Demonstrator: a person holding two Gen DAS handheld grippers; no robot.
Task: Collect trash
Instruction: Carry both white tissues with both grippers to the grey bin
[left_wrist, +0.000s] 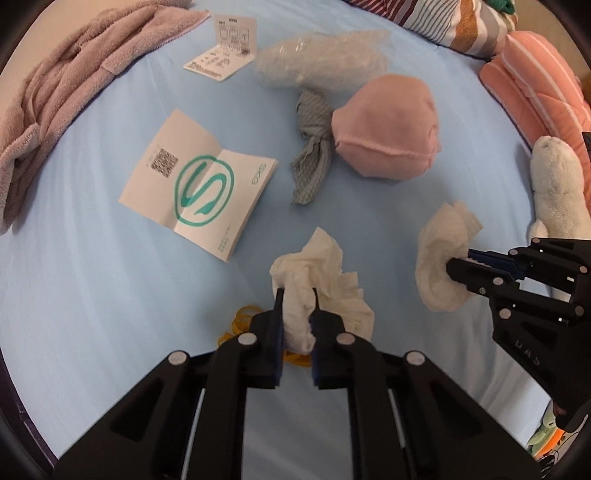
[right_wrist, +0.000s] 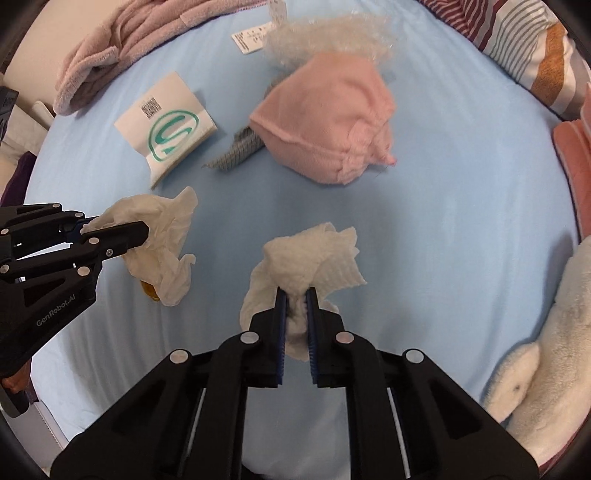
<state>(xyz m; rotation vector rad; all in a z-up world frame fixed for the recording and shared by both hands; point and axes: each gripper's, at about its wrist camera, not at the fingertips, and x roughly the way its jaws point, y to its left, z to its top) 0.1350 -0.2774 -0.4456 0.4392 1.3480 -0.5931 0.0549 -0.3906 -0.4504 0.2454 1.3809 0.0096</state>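
Observation:
My left gripper (left_wrist: 297, 297) is shut on a crumpled white tissue (left_wrist: 317, 273) above the light blue bedsheet (left_wrist: 92, 295). It shows in the right wrist view (right_wrist: 144, 230) with that tissue (right_wrist: 166, 236) at the left. My right gripper (right_wrist: 295, 293) is shut on a second crumpled white tissue (right_wrist: 310, 258). It shows in the left wrist view (left_wrist: 456, 264) with its tissue (left_wrist: 439, 258) at the right. A crumpled clear plastic wrap (left_wrist: 317, 59) lies at the far side, also in the right wrist view (right_wrist: 325, 35).
A green-logo leaflet (left_wrist: 199, 184) and a small printed card (left_wrist: 221, 55) lie on the sheet. A pink hat (left_wrist: 388, 129) and grey cloth (left_wrist: 314, 147) sit in the middle. Yellow rubber bands (left_wrist: 240, 321) lie under my left gripper. A mauve towel (left_wrist: 66, 81), pillows (left_wrist: 535, 85) and a white plush (right_wrist: 546, 350) line the edges.

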